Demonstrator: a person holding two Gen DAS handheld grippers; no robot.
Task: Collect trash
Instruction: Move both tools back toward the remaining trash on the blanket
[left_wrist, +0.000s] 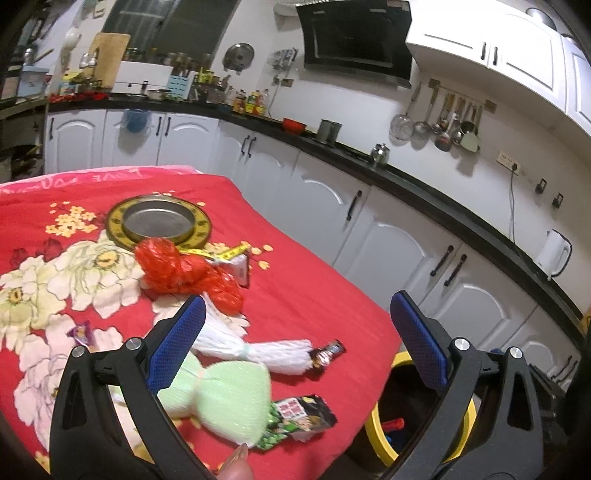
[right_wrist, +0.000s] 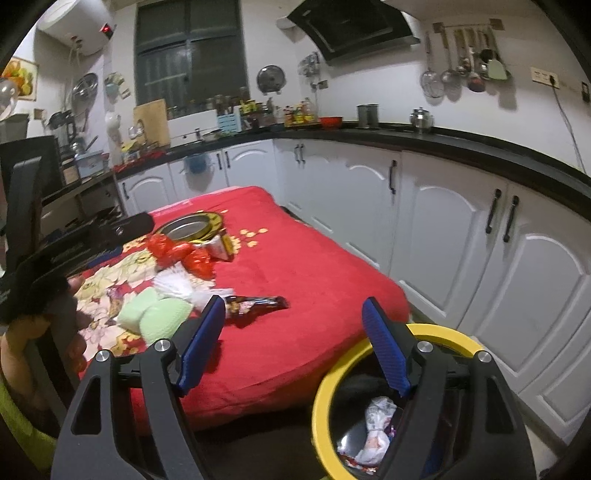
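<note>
Trash lies on the red flowered tablecloth (left_wrist: 314, 288): a red mesh bag (left_wrist: 177, 269), a white foam net (left_wrist: 255, 347), a green foam net (left_wrist: 225, 402), a dark candy wrapper (left_wrist: 328, 352), a green and black snack packet (left_wrist: 303, 413) and a small purple wrapper (left_wrist: 83, 332). My left gripper (left_wrist: 297, 328) is open and empty above the nets. My right gripper (right_wrist: 295, 317) is open and empty between the table edge and the yellow-rimmed bin (right_wrist: 321, 406), which holds a crumpled wrapper (right_wrist: 376, 428). The candy wrapper (right_wrist: 258, 302) lies just beyond its left finger.
A round metal tin with a yellow rim (left_wrist: 159, 221) and a small box (left_wrist: 240, 269) stand at the table's far side. White cabinets under a black counter (left_wrist: 406, 177) run behind and to the right. The bin (left_wrist: 380, 435) stands on the floor by the table corner.
</note>
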